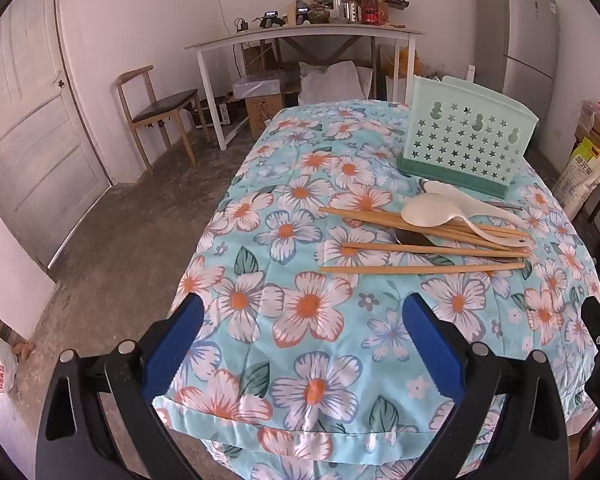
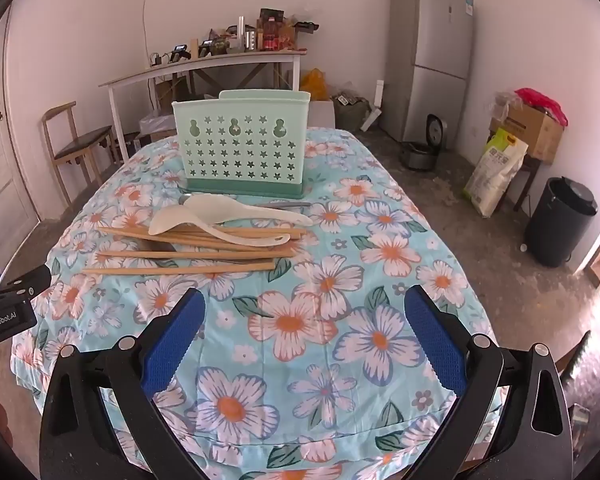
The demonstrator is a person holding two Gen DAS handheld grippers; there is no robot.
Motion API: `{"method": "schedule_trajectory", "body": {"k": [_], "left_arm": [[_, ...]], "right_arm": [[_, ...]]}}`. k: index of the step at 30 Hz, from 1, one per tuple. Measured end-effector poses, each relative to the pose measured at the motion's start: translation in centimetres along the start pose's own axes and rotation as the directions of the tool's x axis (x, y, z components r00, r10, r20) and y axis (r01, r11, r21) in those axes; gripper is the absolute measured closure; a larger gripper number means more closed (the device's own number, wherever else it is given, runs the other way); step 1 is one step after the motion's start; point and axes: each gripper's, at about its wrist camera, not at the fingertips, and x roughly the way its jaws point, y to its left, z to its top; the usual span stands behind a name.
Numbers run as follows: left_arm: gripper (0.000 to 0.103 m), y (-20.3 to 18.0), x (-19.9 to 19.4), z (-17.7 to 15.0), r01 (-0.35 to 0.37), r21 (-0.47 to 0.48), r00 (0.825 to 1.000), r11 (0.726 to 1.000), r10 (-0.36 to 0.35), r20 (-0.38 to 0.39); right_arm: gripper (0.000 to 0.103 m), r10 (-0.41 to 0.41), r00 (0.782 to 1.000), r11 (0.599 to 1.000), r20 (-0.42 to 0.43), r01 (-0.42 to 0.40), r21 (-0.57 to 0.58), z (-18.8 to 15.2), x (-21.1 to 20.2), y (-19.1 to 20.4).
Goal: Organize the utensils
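Note:
A mint-green utensil holder (image 1: 466, 140) (image 2: 242, 146) with star cut-outs stands upright on the floral tablecloth (image 1: 300, 320) (image 2: 340, 280). In front of it lies a pile: several wooden chopsticks (image 1: 420, 268) (image 2: 180, 270), two white rice spoons (image 1: 428, 210) (image 2: 220, 206), and metal utensils partly hidden underneath. My left gripper (image 1: 304, 316) hovers open over the near cloth, short of the pile and left of it. My right gripper (image 2: 308, 308) is also open, nothing between its blue pads, near the table's front edge.
The left gripper's body (image 2: 8, 300) shows at the left edge of the right wrist view. Around the table: a wooden chair (image 1: 156, 112), a cluttered white side table (image 1: 300, 36), a fridge (image 2: 428, 60), a black bin (image 2: 560, 220), a rice sack (image 2: 494, 172), boxes.

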Motion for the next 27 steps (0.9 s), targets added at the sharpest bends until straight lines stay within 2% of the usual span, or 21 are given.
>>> {"method": "schedule_trajectory", "body": {"k": [27], "left_arm": [[0.006, 0.21, 0.16, -0.16, 0.008, -0.015, 1.0, 1.0, -0.008, -0.019]], "right_arm": [[0.008, 0.008, 1.0, 1.0, -0.013, -0.008, 0.011, 0.1, 0.1, -0.15]]}}
